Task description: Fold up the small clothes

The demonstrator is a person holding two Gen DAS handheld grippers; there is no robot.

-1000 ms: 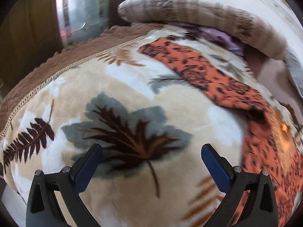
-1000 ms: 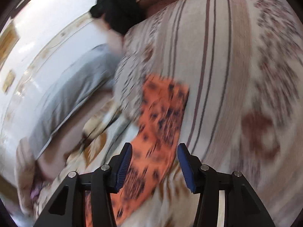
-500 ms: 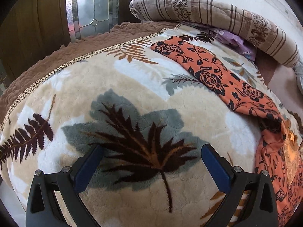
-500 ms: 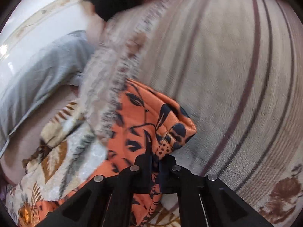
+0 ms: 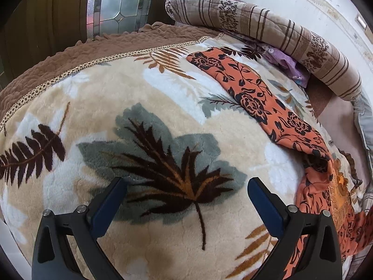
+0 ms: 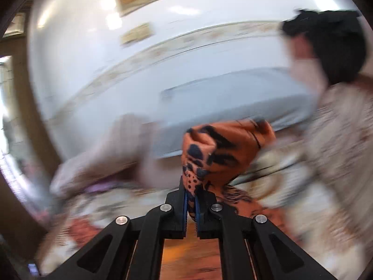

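An orange garment with a black flower print [image 5: 256, 98] lies stretched across the leaf-patterned fleece blanket [image 5: 139, 121], running from the far middle to the near right. My left gripper [image 5: 186, 200] is open and empty, low over the blanket, to the left of the garment. My right gripper [image 6: 190, 200] is shut on a bunched end of the orange garment [image 6: 219, 149] and holds it up in the air. The right wrist view is blurred by motion.
A rolled striped quilt [image 5: 268, 30] lies along the far side of the bed, with purple cloth [image 5: 286, 63] under it. A brown quilted border [image 5: 70, 56] edges the blanket on the left. A white wall [image 6: 163, 58] and a dark object [image 6: 331, 42] show in the right wrist view.
My right gripper closed on the end of the orange garment and swung it up off the bedding. My left gripper stayed open and shifted only slightly.
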